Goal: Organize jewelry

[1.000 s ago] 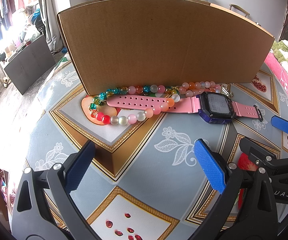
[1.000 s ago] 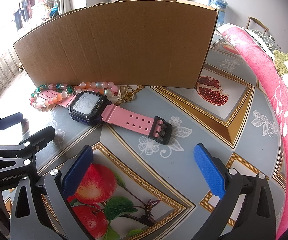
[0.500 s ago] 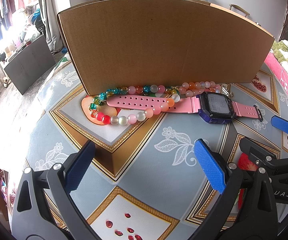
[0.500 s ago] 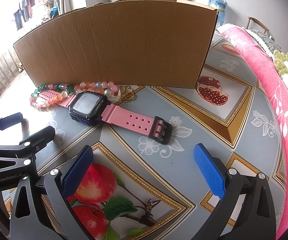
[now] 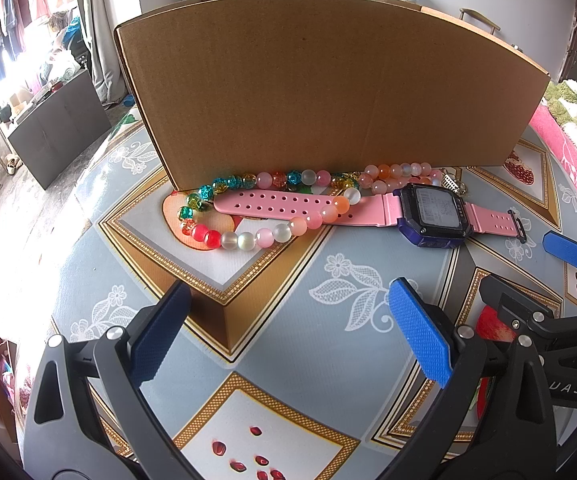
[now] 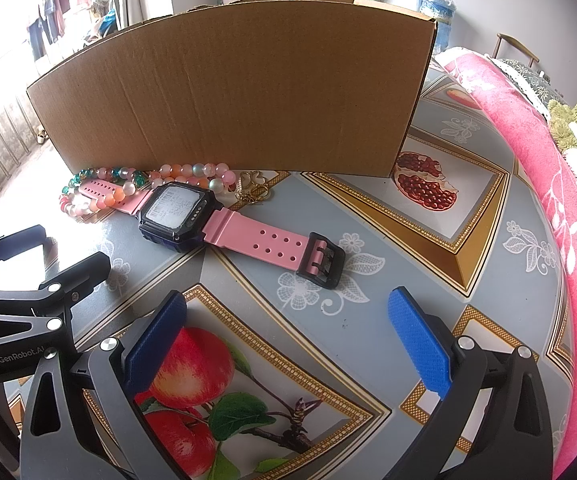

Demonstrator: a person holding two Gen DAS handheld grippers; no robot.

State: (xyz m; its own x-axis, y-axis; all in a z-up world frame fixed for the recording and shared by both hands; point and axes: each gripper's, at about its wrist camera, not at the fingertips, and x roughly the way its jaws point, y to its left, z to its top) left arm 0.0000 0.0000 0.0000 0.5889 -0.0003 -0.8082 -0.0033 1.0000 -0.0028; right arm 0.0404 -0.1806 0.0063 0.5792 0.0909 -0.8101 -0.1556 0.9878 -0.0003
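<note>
1. The left tool point(image 5: 288, 336) is spread wide and empty, low over the patterned desk point(image 5: 248, 320), pointing toward the far side.
2. Far and just left of its line lies the mixed-colour bead bracelet point(image 5: 248, 216), looped around the free end of the pink watch strap, close against the foot of the cardboard box point(image 5: 328, 92).
3. The pink watch point(image 6: 176, 212) lies flat with its long axis running left to right along the box, its dark case near the middle and its buckle point(image 6: 320, 260) at the right, nearer end.
4. A peach bead bracelet point(image 6: 192, 174) and a small gold chain point(image 6: 252, 188) sit between the watch and the box.
5. The right tool point(image 6: 288, 328) is likewise wide open with nothing in it; the buckle lies straight ahead of it, so I judge it the nearer tool for the watch.
</note>
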